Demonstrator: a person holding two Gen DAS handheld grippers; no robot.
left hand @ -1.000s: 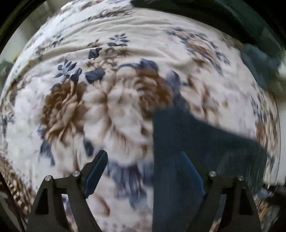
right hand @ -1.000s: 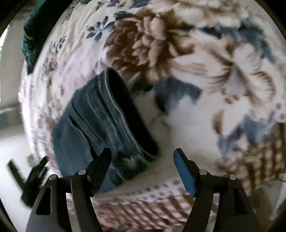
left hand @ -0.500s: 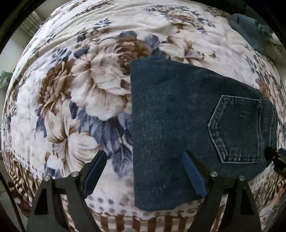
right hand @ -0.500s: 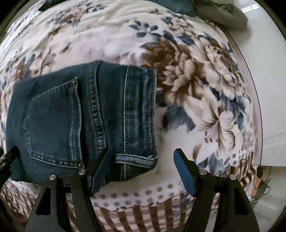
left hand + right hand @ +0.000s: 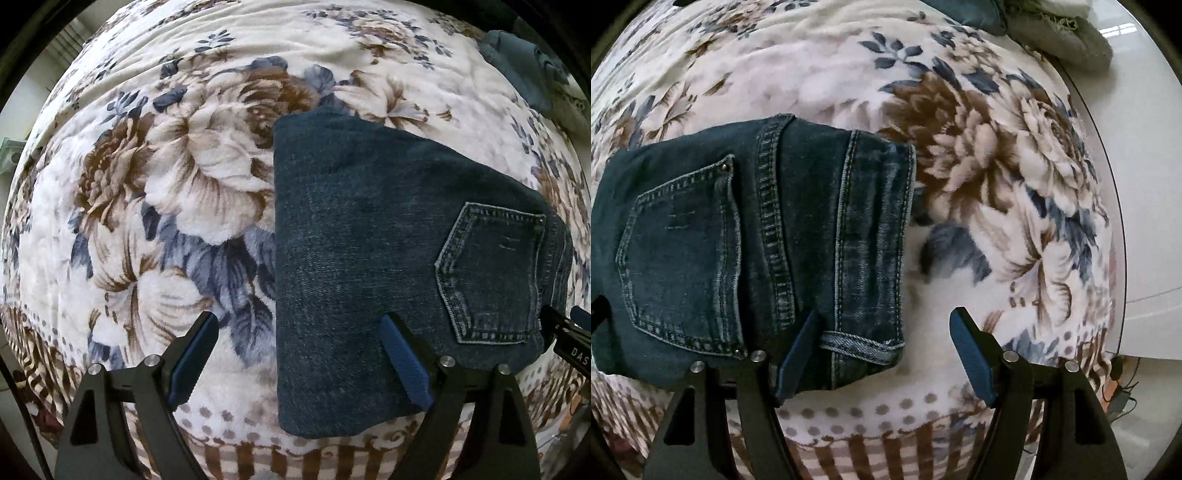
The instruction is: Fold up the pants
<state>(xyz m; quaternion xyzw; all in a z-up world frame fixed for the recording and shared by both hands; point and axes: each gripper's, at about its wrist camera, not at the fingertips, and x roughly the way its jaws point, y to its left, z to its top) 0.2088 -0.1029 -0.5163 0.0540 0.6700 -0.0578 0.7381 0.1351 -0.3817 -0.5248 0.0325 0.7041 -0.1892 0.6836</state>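
Observation:
A pair of dark blue jeans [image 5: 369, 236] lies folded into a flat rectangle on the flowered blanket [image 5: 177, 192], back pocket up. My left gripper [image 5: 299, 358] is open and empty above the folded left edge of the jeans, near the bed's front edge. In the right wrist view the same jeans [image 5: 757, 240] show their waistband and a leg hem on the right side. My right gripper [image 5: 882, 354] is open and empty above that hem end. The tip of the right gripper shows at the right edge of the left wrist view [image 5: 569, 332].
The blanket's brown striped border [image 5: 886, 450] marks the bed's front edge. A folded blue-grey garment [image 5: 524, 70] lies at the far right of the bed, beside a grey cloth [image 5: 1060, 37]. White floor [image 5: 1145, 184] and cables [image 5: 1123, 387] lie to the right of the bed.
Both grippers have pulled up and back from the jeans, so the whole folded bundle has come into view. The jeans lie still and both grippers stay open.

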